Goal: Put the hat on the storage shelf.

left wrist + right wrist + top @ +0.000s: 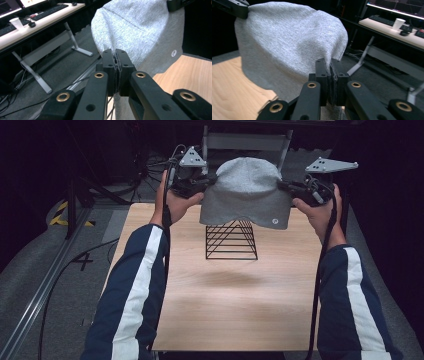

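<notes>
A grey knit beanie hangs in the air between both grippers, stretched sideways above a black wire pyramid stand on the wooden table. My left gripper is shut on the beanie's left edge; its jaws pinch the grey fabric at the left gripper tips. My right gripper is shut on the beanie's right edge, and its own view has the right gripper clamping the fabric. A small round white logo marks the lower right brim. The beanie's brim hides the stand's tip.
A white metal frame stands behind the table's far edge. Cables and a floor rail lie at the left. A desk with keyboards and a paper cup is in the background.
</notes>
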Tool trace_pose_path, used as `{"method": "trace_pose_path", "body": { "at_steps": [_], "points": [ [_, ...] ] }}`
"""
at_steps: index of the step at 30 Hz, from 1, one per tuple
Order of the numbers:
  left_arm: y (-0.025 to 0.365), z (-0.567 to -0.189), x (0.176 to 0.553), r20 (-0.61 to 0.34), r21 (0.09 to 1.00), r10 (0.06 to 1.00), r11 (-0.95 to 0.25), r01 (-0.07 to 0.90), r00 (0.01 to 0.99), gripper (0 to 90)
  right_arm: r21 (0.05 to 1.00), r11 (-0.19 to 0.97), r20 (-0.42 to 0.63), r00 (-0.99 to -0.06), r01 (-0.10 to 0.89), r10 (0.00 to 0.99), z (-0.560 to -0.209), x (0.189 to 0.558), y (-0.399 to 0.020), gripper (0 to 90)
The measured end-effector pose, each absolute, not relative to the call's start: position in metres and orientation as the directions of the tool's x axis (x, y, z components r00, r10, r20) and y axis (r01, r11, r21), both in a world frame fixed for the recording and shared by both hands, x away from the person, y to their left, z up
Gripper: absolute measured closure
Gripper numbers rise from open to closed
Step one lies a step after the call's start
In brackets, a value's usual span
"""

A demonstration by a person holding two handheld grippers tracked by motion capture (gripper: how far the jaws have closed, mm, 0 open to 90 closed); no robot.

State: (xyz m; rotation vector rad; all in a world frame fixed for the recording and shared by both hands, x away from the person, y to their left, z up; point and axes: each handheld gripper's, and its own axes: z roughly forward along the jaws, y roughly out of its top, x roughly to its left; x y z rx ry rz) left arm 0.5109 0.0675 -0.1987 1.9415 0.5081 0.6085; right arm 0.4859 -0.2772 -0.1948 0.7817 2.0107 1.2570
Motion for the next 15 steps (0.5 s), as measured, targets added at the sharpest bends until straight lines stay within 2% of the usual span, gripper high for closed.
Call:
{"method": "trace_pose_path", "body": {
  "at_steps": [4,15],
  "points": [
    [0.069,-0.201,0.520,0.161,0.920,0.609,-0.377,0.105,0.777,87.4,0.922,0.354,-0.190,-0.618,0.154,0.763,-0.196,0.495,-0.275,86.0],
    [0.070,-0.209,0.534,0.141,0.915,0.609,-0.381,0.132,0.781,87.4,0.916,0.364,-0.184,-0.626,0.170,0.757,-0.202,0.510,-0.266,86.0]
  ]
}}
